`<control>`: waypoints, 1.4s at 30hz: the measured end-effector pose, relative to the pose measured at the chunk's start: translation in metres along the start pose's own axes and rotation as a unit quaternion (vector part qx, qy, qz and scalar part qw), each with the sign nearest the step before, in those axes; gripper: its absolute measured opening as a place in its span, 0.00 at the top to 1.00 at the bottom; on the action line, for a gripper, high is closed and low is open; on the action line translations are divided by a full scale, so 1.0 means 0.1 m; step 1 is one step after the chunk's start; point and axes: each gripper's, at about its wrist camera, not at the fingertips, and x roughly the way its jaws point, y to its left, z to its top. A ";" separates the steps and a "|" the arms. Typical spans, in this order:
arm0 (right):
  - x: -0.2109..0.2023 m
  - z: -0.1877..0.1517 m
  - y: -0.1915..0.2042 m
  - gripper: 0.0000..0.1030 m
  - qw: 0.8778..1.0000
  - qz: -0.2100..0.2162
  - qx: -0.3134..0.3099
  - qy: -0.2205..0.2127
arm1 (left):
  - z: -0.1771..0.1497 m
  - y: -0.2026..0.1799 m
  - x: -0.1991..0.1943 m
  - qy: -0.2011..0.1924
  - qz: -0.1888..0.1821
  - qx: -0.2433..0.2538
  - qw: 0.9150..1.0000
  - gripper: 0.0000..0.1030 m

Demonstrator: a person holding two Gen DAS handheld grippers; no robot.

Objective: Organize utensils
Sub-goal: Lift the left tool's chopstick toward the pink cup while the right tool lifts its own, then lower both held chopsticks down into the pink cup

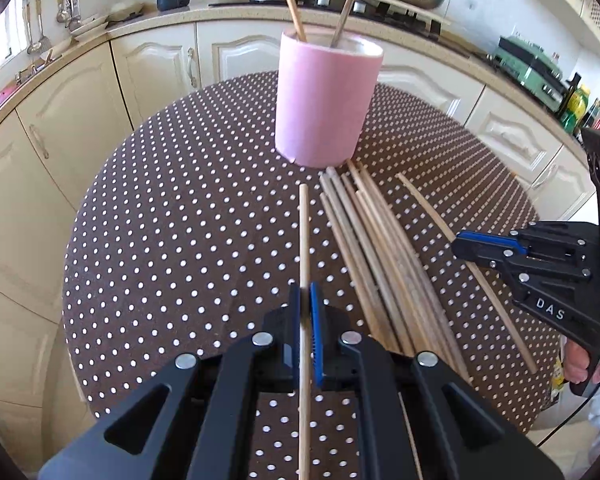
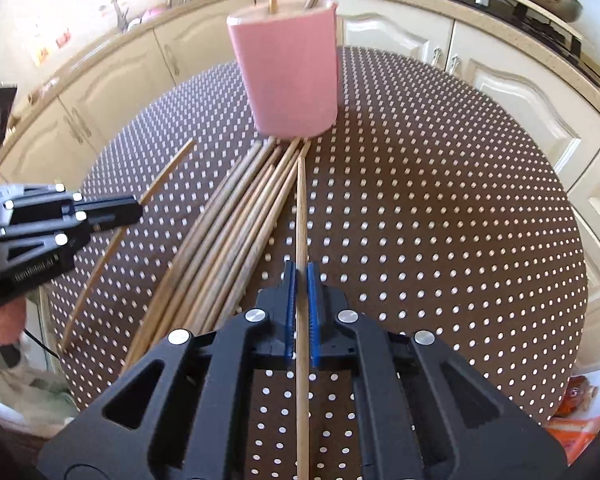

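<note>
Clamping 1 chopstick point(image 1: 304, 240) each, left gripper point(image 1: 305, 300) and right gripper point(image 2: 301, 280), sticks lengthwise toward pink cup point(image 1: 324, 100).

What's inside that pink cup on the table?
Two wooden chopsticks stand in the pink cup, leaning apart and poking out above its rim. Their lower ends and the cup's bottom are hidden by its wall, so anything else inside cannot be seen.

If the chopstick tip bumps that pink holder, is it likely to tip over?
Possibly. The pink holder is tall with a small base, and probably light: only two chopsticks stand inside. It stands on flat polka-dot cloth, so it may slide first.
</note>
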 end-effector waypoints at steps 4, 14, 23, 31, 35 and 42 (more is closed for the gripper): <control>-0.21 0.04 -0.07 0.94 0.999 0.008 0.015 -0.040 | 0.05 0.00 -0.09 -0.026 -0.008 -0.017 0.999 0.95; -0.76 0.13 -0.05 0.94 0.984 0.002 0.028 -0.174 | 0.14 -0.19 -0.48 -0.166 0.013 -0.013 0.986 0.94; -1.07 0.26 -0.03 0.94 0.970 -0.016 0.018 -0.241 | 0.24 -0.37 -0.80 -0.274 0.046 -0.003 0.960 0.94; -1.08 0.40 0.01 0.94 0.966 -0.023 0.012 -0.257 | 0.40 -0.41 -0.89 -0.310 0.061 -0.016 0.949 0.94; -1.14 0.51 -0.01 0.94 0.964 -0.022 0.018 -0.264 | 0.50 -0.44 -0.95 -0.328 0.067 -0.016 0.942 0.94; -1.33 0.79 0.02 0.94 0.957 -0.024 0.018 -0.287 | 0.76 -0.52 -1.09 -0.345 0.084 -0.016 0.935 0.94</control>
